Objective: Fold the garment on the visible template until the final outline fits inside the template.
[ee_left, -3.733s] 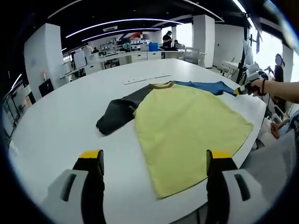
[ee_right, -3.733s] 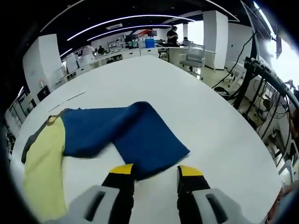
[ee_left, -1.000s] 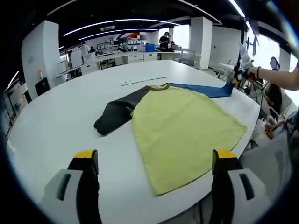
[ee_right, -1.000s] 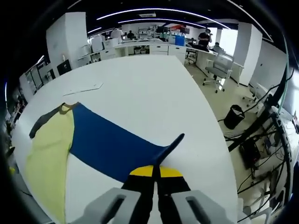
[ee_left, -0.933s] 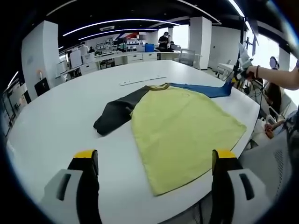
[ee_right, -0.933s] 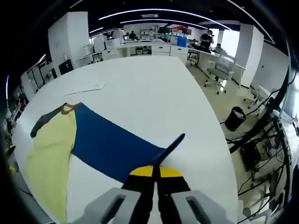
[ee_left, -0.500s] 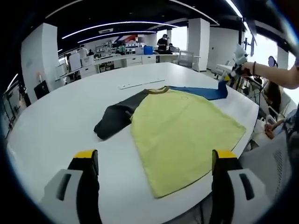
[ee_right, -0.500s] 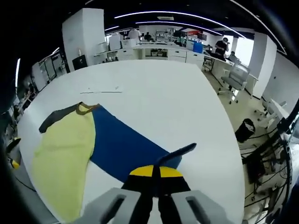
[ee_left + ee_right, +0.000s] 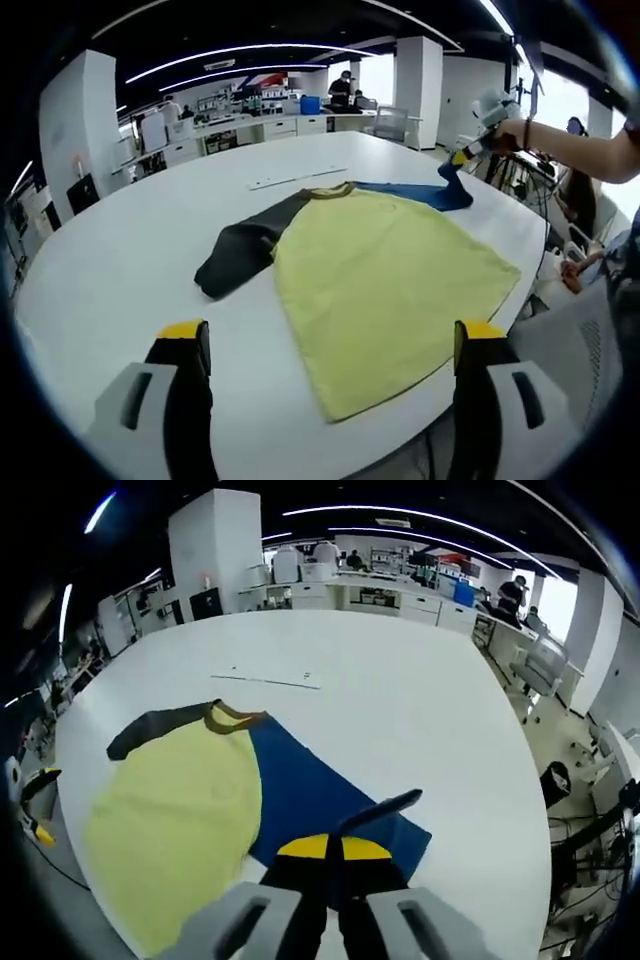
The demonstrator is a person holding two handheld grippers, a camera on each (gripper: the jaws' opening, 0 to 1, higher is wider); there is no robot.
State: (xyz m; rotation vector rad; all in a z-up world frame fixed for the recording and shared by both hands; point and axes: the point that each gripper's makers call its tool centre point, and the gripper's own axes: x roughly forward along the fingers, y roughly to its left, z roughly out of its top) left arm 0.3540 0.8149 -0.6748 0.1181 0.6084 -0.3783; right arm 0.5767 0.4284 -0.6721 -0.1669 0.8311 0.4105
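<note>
Left gripper view: the left gripper (image 9: 330, 345) hangs wide open and empty over the white bench (image 9: 120, 270). Beyond it, toward 12 o'clock, the garment (image 9: 385, 265) lies mostly flat, its dark sleeve (image 9: 240, 255) spread. At 2 o'clock the right gripper (image 9: 330, 848) is clamped on the raised blue sleeve (image 9: 330, 805). Folding looks barely begun; I cannot make out a template outline.

blue sleeve (image 9: 330, 805) cuff — hidden between right gripper (image 9: 334, 848) jaws
</note>
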